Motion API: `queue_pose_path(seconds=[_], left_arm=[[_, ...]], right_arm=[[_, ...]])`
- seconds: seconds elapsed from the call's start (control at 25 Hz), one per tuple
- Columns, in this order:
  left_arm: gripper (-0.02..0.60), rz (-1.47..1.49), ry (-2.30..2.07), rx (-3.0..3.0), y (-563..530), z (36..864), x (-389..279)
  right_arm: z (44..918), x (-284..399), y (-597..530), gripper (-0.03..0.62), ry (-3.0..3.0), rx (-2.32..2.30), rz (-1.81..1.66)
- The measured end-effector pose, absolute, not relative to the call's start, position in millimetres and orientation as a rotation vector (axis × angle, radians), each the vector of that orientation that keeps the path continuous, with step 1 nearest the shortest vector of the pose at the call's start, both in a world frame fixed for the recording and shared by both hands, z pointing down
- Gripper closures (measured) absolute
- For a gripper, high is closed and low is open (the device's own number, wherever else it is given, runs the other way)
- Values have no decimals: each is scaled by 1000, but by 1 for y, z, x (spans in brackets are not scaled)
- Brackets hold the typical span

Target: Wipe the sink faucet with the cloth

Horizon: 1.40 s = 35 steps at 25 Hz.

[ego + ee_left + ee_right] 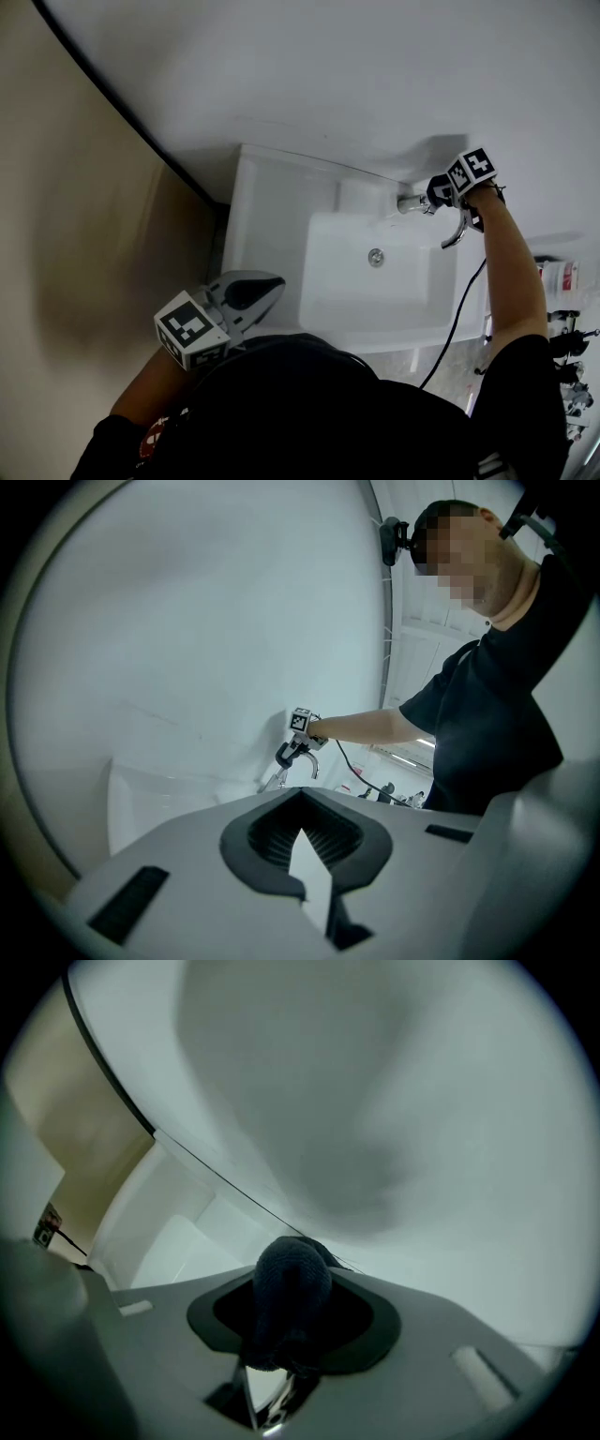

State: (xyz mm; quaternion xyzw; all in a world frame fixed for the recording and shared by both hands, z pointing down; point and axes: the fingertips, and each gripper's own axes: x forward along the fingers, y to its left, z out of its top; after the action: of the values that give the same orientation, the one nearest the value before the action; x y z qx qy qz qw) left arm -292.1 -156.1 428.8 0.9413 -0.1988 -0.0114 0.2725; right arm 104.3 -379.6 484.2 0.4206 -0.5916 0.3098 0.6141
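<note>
A white sink (pixel 272 216) stands against a white wall, with a chrome faucet (pixel 411 202) at its back right. My right gripper (pixel 435 194) is at the faucet, shut on a dark cloth (pixel 291 1293) that bulges out between its jaws. Chrome of the faucet (pixel 272 1408) shows just under the cloth. The left gripper view shows the right gripper (pixel 298 735) and the faucet (pixel 274 780) far off. My left gripper (pixel 272 284) hangs by the sink's front left corner, away from the faucet. Its jaws (pixel 302 836) are together with nothing in them.
A drain (pixel 376 257) sits in the basin's middle. A tan panel (pixel 84 216) with a black edge runs along the left. A black cable (pixel 455 319) trails from the right gripper. Small bottles (pixel 561 277) and clutter stand at the far right.
</note>
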Motion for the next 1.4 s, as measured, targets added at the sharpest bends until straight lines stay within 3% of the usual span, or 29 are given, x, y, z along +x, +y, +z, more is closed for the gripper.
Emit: queue_pose_path(seconds=[0.52,1.4], left_arm=[[589,-28,-497,2580,-147,413,-281],[589,104,-707,2617,-143,399,-185]], right_arm=[[412,114,-314,447,-1611,1107,769],[438,116,-236,451,-2054,1272,601]])
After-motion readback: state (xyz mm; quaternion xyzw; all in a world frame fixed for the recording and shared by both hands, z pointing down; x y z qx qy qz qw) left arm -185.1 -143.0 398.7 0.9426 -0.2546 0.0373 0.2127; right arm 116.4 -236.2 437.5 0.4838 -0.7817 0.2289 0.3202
